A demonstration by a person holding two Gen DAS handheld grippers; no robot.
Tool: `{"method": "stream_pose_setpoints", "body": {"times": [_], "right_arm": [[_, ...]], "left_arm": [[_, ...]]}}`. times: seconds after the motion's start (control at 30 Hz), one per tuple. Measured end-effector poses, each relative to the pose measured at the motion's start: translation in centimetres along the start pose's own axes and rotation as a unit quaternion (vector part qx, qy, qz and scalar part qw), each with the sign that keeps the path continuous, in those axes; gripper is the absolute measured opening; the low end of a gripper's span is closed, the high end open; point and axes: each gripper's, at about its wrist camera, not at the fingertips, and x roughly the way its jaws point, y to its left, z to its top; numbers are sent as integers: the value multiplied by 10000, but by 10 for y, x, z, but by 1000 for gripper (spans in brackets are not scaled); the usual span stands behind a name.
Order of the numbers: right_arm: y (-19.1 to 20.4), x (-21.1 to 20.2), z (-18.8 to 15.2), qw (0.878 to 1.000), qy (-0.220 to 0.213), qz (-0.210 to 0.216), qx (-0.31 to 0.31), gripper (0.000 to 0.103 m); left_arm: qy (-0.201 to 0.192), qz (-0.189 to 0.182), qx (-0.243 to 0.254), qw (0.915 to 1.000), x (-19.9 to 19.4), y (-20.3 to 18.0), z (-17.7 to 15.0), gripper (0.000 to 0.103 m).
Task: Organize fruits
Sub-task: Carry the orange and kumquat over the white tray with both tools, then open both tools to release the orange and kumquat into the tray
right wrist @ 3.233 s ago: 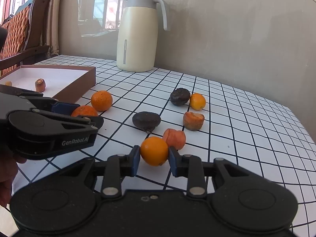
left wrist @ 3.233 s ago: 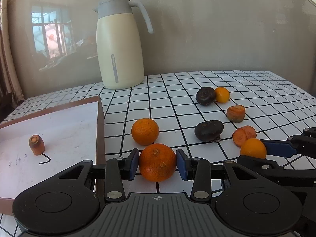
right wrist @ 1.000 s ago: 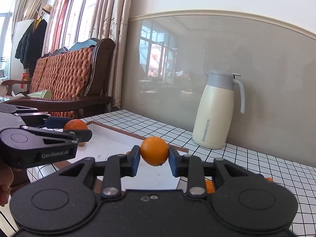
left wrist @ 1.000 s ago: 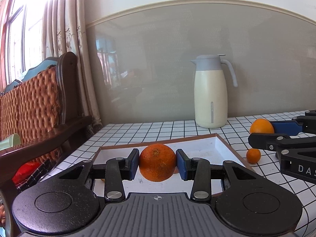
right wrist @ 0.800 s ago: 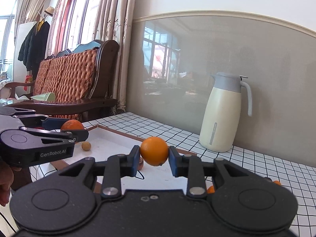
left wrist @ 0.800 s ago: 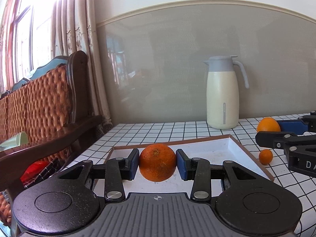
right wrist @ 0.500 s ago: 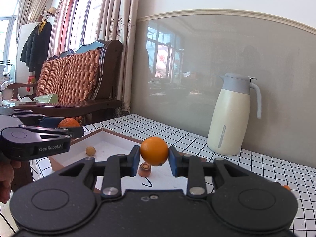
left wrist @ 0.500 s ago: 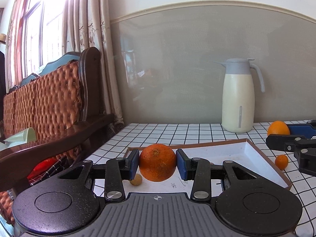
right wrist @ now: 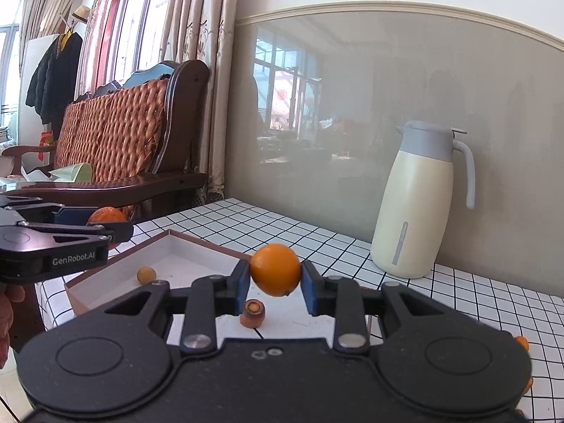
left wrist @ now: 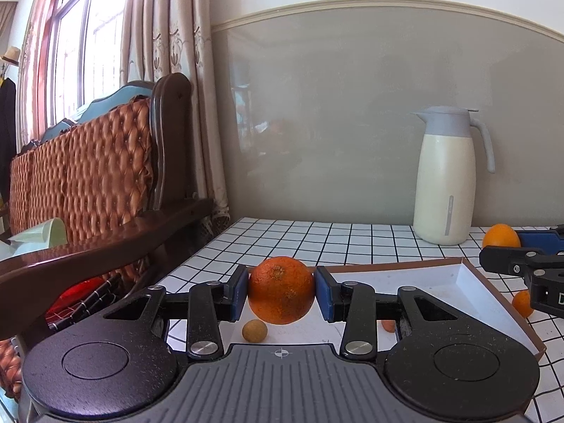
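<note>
My left gripper (left wrist: 281,293) is shut on a large orange (left wrist: 281,294) and holds it above the left end of the brown-rimmed white tray (left wrist: 437,278). My right gripper (right wrist: 275,276) is shut on a small smooth orange (right wrist: 275,270) above the same tray (right wrist: 165,252). In the tray lie a small yellowish round fruit (left wrist: 254,331), which also shows in the right wrist view (right wrist: 146,274), and a carrot stub (right wrist: 252,313). The right gripper with its small orange (left wrist: 501,235) shows at the right edge of the left wrist view. The left gripper with its orange (right wrist: 105,215) shows at the left of the right wrist view.
A cream thermos jug (left wrist: 446,176) stands at the back of the checked table (left wrist: 317,236). Another orange (left wrist: 522,304) lies on the table beside the tray's right rim. A wooden sofa with an orange padded back (left wrist: 88,183) stands left of the table.
Both grippers have lifted their oranges off the table and carried them left over the tray. In the last second they kept drifting left, and the small yellowish fruit came into view.
</note>
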Motion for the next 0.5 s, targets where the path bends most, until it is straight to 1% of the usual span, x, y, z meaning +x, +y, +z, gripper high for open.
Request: {"method": "stream_pose_setpoints", "body": {"times": [0.27,0.5], "right_arm": [[-9,20,3,9998,31,-100,151,22],[-15,34,4,9996,94,-166,226,22]], "left_arm": [[16,-24,-43,10000,17,-1,3,41],[175,-55,-113,9998,38,-2,2,41]]}}
